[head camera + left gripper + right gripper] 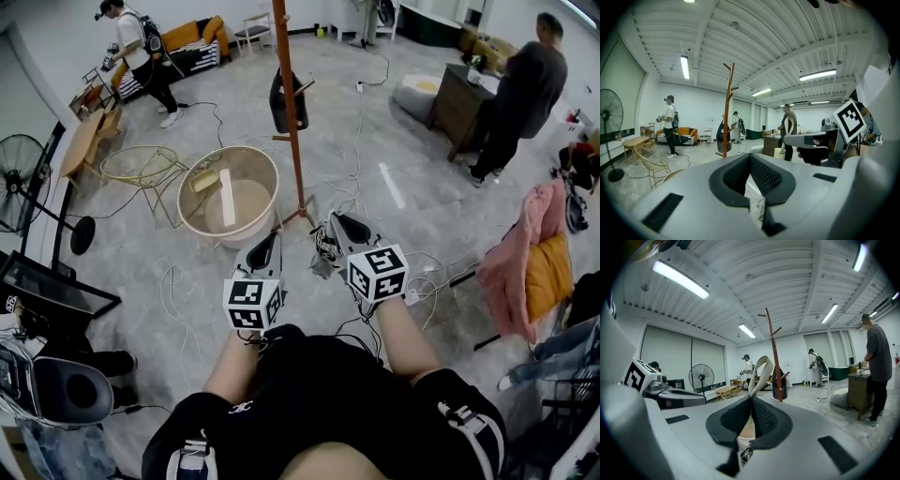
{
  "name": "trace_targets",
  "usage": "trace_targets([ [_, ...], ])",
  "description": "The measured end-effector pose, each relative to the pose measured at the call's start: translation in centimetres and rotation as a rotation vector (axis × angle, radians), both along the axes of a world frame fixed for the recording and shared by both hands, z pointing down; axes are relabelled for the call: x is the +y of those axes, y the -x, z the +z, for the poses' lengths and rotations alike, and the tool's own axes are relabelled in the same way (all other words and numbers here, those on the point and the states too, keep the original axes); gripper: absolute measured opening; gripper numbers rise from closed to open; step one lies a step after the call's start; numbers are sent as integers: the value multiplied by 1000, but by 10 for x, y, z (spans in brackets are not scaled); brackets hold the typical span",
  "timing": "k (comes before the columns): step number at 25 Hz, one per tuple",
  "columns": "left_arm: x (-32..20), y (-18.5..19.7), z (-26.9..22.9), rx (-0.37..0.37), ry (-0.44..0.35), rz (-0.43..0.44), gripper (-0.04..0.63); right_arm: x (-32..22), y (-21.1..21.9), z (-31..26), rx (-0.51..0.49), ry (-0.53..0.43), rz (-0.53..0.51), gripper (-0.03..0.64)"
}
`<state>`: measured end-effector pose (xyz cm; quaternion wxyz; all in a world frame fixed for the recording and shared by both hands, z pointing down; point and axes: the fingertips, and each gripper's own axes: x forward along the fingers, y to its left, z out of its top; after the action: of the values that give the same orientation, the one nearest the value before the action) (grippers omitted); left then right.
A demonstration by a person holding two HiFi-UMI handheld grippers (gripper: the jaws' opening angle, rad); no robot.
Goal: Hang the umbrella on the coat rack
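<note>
Between the clamped jaws of your right gripper [751, 399] the thin umbrella strap [755, 376] could slip before the coat rack [774, 357]; left gripper [750, 157] closed, empty

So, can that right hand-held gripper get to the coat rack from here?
Probably yes: the coat rack stands close ahead of the right hand-held gripper, with only loose cables on the floor between.

Floor [131, 281]: grey, marbled, with loose cables [173, 291] across it. Landmark is the round basket [228, 195].

- Wire chair [141, 169] just left of the basket.
- Standing fan [21, 183] farther left.
- Low wooden table [82, 141] beyond the chair.
- Orange sofa [192, 42] well behind the basket, against the white wall [693, 112].
- Dark wooden cabinet [457, 105] well to its right.

Ceiling [754, 42]: white, ribbed, with tube lights [685, 67] lit.
</note>
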<state>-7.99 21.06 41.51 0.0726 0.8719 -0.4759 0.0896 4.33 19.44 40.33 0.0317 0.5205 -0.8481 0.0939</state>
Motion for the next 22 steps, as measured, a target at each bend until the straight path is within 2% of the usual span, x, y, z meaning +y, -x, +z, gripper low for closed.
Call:
trace_targets([
  [5, -17, -12, 4, -2, 2, -6, 17, -18, -7, 5, 4, 13, -29, 21],
  [10, -58, -24, 12, 2, -5, -3, 17, -55, -13, 12, -1, 15, -64, 22],
  [16, -131, -37, 21, 9, -18, 18, 17, -118, -16, 23, 2, 15, -85, 22],
  [22, -230, -41, 20, 16, -22, 43, 17, -204, -13, 25, -6, 12, -114, 21],
])
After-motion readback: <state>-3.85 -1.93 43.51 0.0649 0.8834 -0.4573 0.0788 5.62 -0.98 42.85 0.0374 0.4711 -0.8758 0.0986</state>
